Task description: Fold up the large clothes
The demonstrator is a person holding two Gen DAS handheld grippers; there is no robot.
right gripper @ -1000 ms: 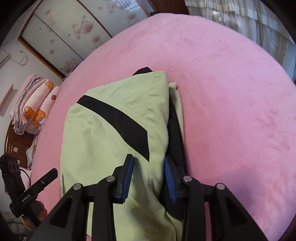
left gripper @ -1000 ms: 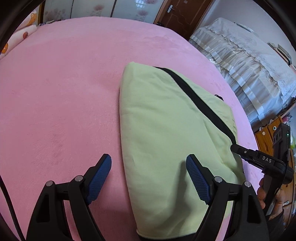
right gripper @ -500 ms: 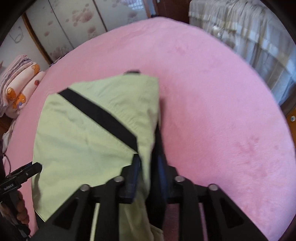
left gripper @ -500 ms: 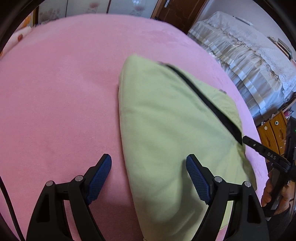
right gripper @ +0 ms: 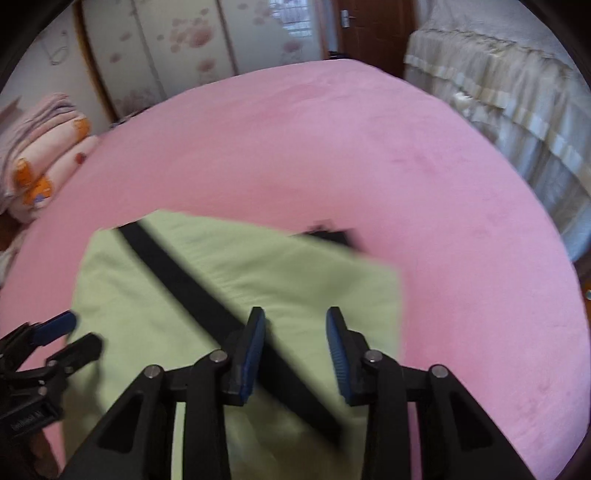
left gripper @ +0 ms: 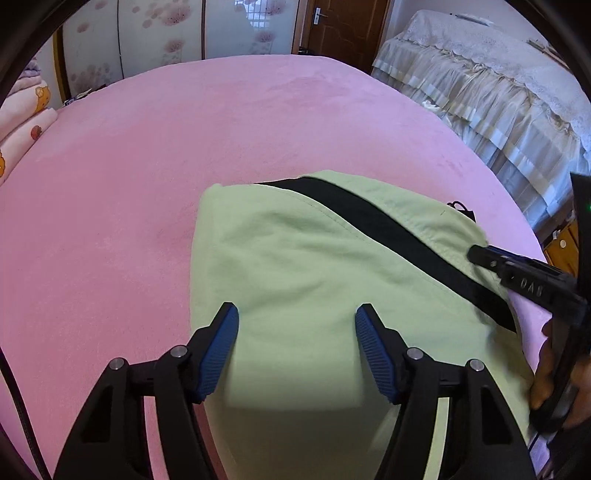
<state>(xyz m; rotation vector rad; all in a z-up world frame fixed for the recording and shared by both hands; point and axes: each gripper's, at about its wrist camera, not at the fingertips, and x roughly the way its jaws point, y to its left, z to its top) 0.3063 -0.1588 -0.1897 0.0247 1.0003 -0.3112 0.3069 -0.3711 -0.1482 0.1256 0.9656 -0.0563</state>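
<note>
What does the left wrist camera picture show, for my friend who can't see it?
A folded light green garment with a black diagonal stripe lies on a pink bedspread. The open left gripper hovers over its near end, and the right gripper reaches in from the right edge. Behind are floral wardrobe doors and a grey frilled bed.

A home bedroom; pink bed (left gripper: 147, 184), floral wardrobe doors (left gripper: 155, 40), stacked quilts (right gripper: 40, 147).
</note>
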